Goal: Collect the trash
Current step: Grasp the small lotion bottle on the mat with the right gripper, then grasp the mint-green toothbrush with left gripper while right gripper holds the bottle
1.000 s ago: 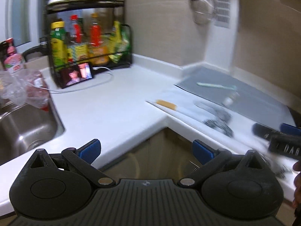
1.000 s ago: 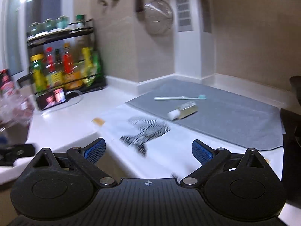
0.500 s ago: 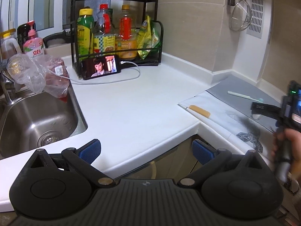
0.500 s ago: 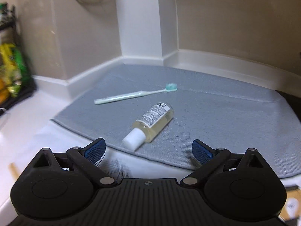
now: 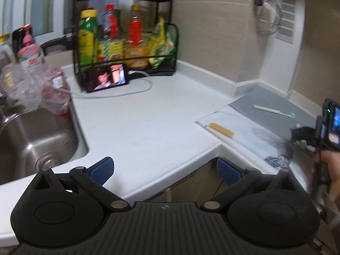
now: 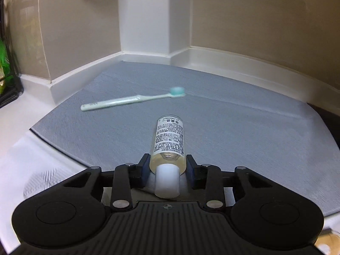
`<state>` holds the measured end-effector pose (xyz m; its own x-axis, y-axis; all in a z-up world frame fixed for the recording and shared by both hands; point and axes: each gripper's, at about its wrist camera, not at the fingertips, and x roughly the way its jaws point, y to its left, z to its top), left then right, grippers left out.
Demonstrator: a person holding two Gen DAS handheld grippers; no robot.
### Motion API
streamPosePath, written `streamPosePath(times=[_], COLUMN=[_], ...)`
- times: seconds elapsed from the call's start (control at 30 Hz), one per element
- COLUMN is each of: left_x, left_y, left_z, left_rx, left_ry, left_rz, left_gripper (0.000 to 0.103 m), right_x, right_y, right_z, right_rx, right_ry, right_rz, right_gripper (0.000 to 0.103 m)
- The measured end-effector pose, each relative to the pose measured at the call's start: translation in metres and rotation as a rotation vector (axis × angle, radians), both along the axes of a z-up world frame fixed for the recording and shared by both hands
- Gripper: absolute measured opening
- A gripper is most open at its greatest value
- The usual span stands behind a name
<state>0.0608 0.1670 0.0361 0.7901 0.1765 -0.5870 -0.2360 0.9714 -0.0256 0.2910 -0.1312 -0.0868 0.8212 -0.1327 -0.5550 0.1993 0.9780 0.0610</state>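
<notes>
Phone [image 5: 106,78] playing a video leans against the condiment rack [image 5: 125,31], steel sink [image 5: 31,136] off left, strainer [image 5: 268,19] on wall.

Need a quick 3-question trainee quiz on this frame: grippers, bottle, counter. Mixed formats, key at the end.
1. True or false: the right gripper has its fingers closed on the small bottle.
2. Multiple choice: the toothbrush lies on A) the sink B) the grey mat C) the rack.
3. Fill in: the left gripper is ____ and holds nothing.

Key: 1 true; 2 B; 3 open.
</notes>
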Motion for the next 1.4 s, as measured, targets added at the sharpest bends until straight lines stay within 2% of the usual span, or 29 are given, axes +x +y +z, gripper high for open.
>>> streamPosePath(times=[0.17,0.33,0.47,0.57,0.7,0.83,0.93,1.03,1.13,1.2,1.27,1.33,1.4], left_x=[0.029,0.078,0.138,0.188,0.243,0.292,0.322,0.346,0.372,0.390,0.402,0.407,0.403], left_y=[-0.032,-0.085,-0.119,-0.140,-0.170,-0.201,-0.224,-0.243,-0.253,-0.253,-0.247,-0.240,-0.238], left_z=[0.008,0.023,0.030,0.024,0.007,-0.024,-0.046,-0.065,-0.078,-0.084,-0.086,-0.084,-0.083], left_rx=[0.027,0.155,0.136,0.111,0.208,0.319,0.371,0.432,0.421,0.359,0.268,0.168,0.167], left_ry=[-0.003,-0.057,-0.053,-0.051,-0.078,-0.015,0.020,0.031,0.091,0.154,0.188,0.209,0.213], left_rz=[-0.115,-0.278,-0.402,-0.466,-0.529,-0.613,-0.670,-0.726,-0.781,-0.798,-0.790,-0.806,-0.827], left_gripper=[0.103,0.103,0.103,0.103,0.103,0.103,0.103,0.103,0.103,0.103,0.091,0.035,0.027], right_x=[-0.045,-0.053,-0.048,-0.051,-0.045,-0.041,-0.042,-0.044,-0.044,-0.044,-0.044,-0.044,-0.045], right_y=[-0.032,-0.062,-0.079,-0.087,-0.075,-0.063,-0.061,-0.065,-0.066,-0.067,-0.067,-0.069,-0.069], right_z=[-0.005,-0.008,-0.011,-0.013,-0.009,-0.005,-0.005,-0.007,-0.007,-0.008,-0.008,-0.008,-0.009], right_rx=[0.057,0.220,0.339,0.401,0.326,0.246,0.253,0.282,0.294,0.302,0.307,0.314,0.321], right_ry=[-0.041,-0.082,-0.109,-0.124,-0.107,-0.089,-0.091,-0.099,-0.102,-0.105,-0.107,-0.109,-0.112], right_rz=[0.059,0.077,0.088,0.086,0.084,0.090,0.105,0.105,0.102,0.099,0.097,0.095,0.094], right_gripper=[0.037,0.038,0.038,0.037,0.037,0.042,0.050,0.050,0.050,0.050,0.050,0.050,0.050])
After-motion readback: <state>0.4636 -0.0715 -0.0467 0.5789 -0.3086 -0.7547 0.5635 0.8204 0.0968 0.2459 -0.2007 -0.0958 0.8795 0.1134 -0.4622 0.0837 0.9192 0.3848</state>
